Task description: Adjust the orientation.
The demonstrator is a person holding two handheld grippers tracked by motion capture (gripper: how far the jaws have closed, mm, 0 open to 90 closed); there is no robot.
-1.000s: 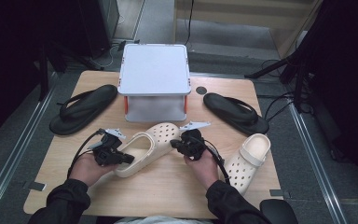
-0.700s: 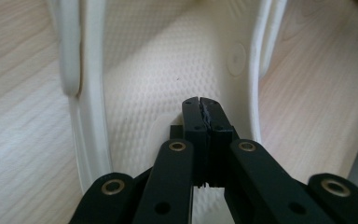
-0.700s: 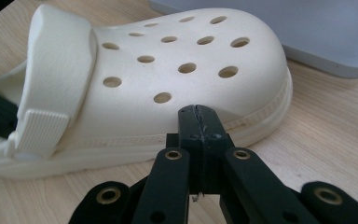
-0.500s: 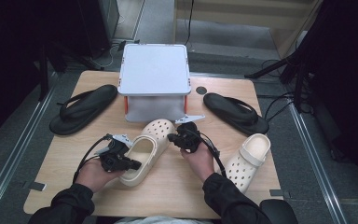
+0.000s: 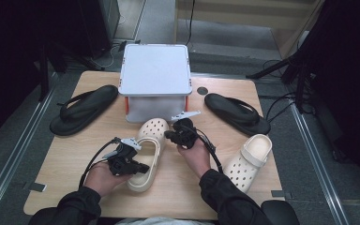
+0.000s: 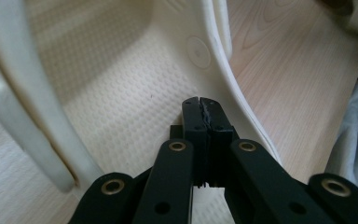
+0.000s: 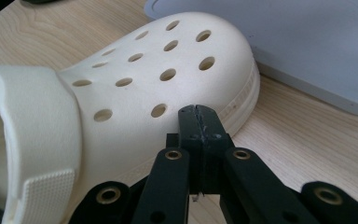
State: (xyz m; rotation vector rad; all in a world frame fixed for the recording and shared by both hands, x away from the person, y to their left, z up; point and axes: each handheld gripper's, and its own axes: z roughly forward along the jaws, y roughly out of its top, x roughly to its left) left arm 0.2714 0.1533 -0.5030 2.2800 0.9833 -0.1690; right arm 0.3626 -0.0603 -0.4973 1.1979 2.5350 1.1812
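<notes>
At the near edge of the wooden table (image 5: 65, 154), a person's two hands work a cream clog (image 5: 146, 159) that lies at the middle, toe toward the far edge; the left gripper (image 5: 138, 166) sits at the clog's heel end, its jaws pressed together with nothing between them, the tips just over the dimpled footbed inside the heel strap (image 6: 32, 116); the right gripper (image 5: 168, 135), jaws likewise closed and empty, rests against the side of the clog's perforated toe (image 7: 168, 60); whether either tip actually touches the shoe cannot be told. A second cream clog (image 5: 248, 161) lies near the table's right edge, well apart from the first; beyond the held clog's toe, a grey lidded box (image 5: 155, 79) stands at the middle of the far edge, just beside the toe; a black flip-flop (image 5: 82, 108) lies toward the far left corner and another black flip-flop (image 5: 236, 112) toward the far right corner.
</notes>
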